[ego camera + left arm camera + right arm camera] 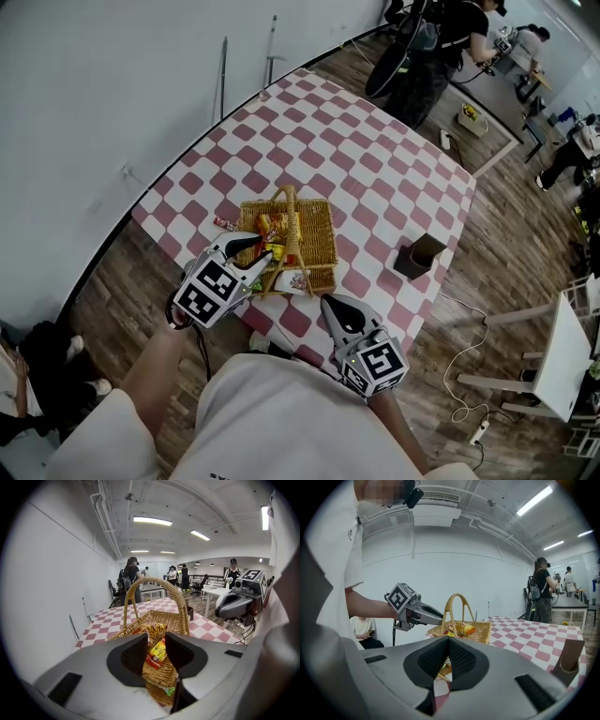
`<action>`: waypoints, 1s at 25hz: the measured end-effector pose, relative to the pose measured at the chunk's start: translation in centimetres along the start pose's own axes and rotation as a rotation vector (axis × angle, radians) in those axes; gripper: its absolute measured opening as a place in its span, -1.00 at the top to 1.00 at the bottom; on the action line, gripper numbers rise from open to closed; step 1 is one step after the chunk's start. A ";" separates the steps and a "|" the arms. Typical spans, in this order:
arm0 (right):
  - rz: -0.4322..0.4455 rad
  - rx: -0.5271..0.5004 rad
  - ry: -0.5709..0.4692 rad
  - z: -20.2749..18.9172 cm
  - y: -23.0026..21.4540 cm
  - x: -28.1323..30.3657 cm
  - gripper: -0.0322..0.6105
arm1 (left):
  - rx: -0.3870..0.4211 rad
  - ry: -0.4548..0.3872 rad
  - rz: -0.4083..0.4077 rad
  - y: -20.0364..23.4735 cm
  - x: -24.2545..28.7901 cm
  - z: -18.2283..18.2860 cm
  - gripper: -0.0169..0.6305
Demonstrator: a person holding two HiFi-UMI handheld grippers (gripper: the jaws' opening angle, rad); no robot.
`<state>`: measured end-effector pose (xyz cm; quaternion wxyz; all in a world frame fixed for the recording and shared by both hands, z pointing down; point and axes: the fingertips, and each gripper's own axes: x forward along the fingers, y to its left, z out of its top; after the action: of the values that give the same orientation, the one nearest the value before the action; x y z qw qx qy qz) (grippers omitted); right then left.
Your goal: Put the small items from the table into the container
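A wicker basket with a tall handle stands on the red-and-white checked table. Yellow and red snack packets lie inside it. My left gripper hovers at the basket's near left corner. Its jaws stand apart in the left gripper view, with nothing pressed between them, and a yellow-red packet in the basket shows through the gap. A red-white packet lies on the cloth left of the basket, and a white packet lies by its front. My right gripper is shut and empty near the table's front edge.
A brown open box stands on the table right of the basket. A white wall runs close along the table's left side. People and white desks stand beyond the far right, with a cable on the wooden floor.
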<state>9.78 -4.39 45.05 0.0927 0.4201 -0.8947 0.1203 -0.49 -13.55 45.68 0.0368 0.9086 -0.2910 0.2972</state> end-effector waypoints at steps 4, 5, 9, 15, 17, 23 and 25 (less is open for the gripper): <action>0.013 -0.008 0.002 0.3 0.4 0.2 0.86 | -0.026 -0.023 0.023 0.1 -0.9 -0.1 0.67; 0.016 -0.011 0.002 0.4 0.4 0.2 0.86 | -0.032 -0.031 0.031 0.2 -1.1 0.0 0.69; 0.030 -0.012 0.001 0.3 0.6 0.4 0.86 | -0.073 -0.057 0.069 0.4 -2.1 -0.2 0.76; 0.047 -0.015 -0.001 0.5 1.1 0.7 0.86 | -0.136 -0.136 0.144 1.1 -4.2 -0.1 0.86; 0.051 -0.017 -0.003 0.6 1.2 0.7 0.86 | -0.169 -0.165 0.169 1.5 -4.9 -0.2 0.91; 0.057 -0.020 -0.004 0.7 1.3 0.6 0.86 | -0.238 -0.202 0.219 1.6 -6.4 -1.1 0.92; 0.058 -0.022 -0.002 0.8 1.4 0.6 0.86 | -0.257 -0.205 0.232 1.7 -6.8 -1.6 0.94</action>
<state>8.28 -4.18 44.30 0.0927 0.3930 -0.9079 0.1126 -6.70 -11.07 43.02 0.0883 0.8824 -0.4314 0.1657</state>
